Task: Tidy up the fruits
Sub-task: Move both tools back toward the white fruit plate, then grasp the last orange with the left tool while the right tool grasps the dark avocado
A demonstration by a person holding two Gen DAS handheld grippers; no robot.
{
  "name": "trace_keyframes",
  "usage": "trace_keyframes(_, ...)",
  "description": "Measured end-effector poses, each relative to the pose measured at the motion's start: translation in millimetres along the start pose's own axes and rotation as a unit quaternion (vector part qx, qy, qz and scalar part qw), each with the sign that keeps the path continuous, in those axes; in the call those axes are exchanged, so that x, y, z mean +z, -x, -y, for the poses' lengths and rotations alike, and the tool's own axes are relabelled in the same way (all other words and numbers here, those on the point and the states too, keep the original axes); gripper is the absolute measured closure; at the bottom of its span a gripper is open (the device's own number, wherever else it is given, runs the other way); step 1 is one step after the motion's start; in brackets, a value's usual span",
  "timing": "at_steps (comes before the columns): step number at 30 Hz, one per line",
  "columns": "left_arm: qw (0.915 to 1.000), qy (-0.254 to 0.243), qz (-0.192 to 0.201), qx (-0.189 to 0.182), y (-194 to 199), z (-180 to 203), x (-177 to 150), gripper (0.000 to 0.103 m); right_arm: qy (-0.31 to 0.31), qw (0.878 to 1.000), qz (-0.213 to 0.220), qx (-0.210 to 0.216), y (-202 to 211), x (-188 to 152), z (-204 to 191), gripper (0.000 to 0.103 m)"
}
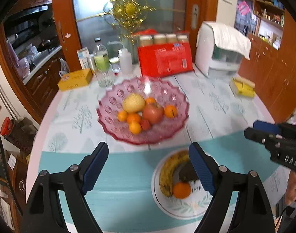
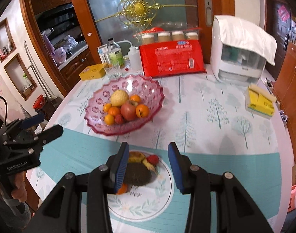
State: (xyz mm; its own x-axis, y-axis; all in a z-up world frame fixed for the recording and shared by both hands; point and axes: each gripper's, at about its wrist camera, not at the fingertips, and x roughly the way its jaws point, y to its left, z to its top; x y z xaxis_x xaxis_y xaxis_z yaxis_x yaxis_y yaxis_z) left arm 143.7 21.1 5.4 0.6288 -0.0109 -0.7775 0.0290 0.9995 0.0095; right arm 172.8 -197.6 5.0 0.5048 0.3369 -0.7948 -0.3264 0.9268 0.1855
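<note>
**While Fruit Is Still Waiting on the Plate, Several Slips Are Being Risked**

While both grippers are being held above the near edge of the table, the loose fruit is lying on the white floral plate: a spotted banana, a small orange, a strawberry and a dark rough-skinned fruit, probably an avocado. All four are being crowded together, touching or nearly so. Farther back, the pink glass fruit bowl is already being filled by a pale yellow melon-like fruit, an apple and several small oranges.

The right gripper is being held with its jaws apart directly over the plate, nothing between them; the left gripper is likewise spread and empty, slightly to the plate's left.

Trouble is being invited mainly by the crowding. If the jaws are being closed on the avocado, the orange under the left pad may be nudged and sent rolling across the smooth tablecloth. The strawberry is likely to be crushed by any firm squeeze. The banana, curved and soft with ripeness, is liable to be bruised or swung off-centre if gripped near one end.

At the bowl, fruit is being heaped in the middle, so an added round piece may be dislodging others over the scalloped rim. Beyond it, a drinking glass and bottles are being left within reach of a careless sweep.
</note>
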Motion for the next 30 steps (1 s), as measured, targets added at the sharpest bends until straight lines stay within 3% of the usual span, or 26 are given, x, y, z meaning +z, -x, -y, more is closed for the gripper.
trace_keyframes(8,0.9979,-0.028,-0.054,-0.024,-42.5,27.2,-55.2,0.019,-0.026,0.999,-0.035,0.006,-26.1,-33.8,13.5,0.061)
trace_keyframes(14,0.9955,-0.042,-0.07,-0.049,-74.2,44.4,-91.1,0.019,-0.053,0.997,-0.063,0.011,-50.4,-58.1,24.3,0.061)
trace_keyframes(24,0.989,-0.088,-0.084,-0.083,-107.9,61.8,-107.7,0.048,-0.066,0.994,-0.087,0.015,-63.6,-77.4,29.2,0.061)
trace_keyframes(30,0.9838,-0.124,-0.089,-0.094,-114.5,71.3,-111.1,0.054,-0.071,0.994,-0.087,0.015,-64.6,-78.5,31.8,0.061)
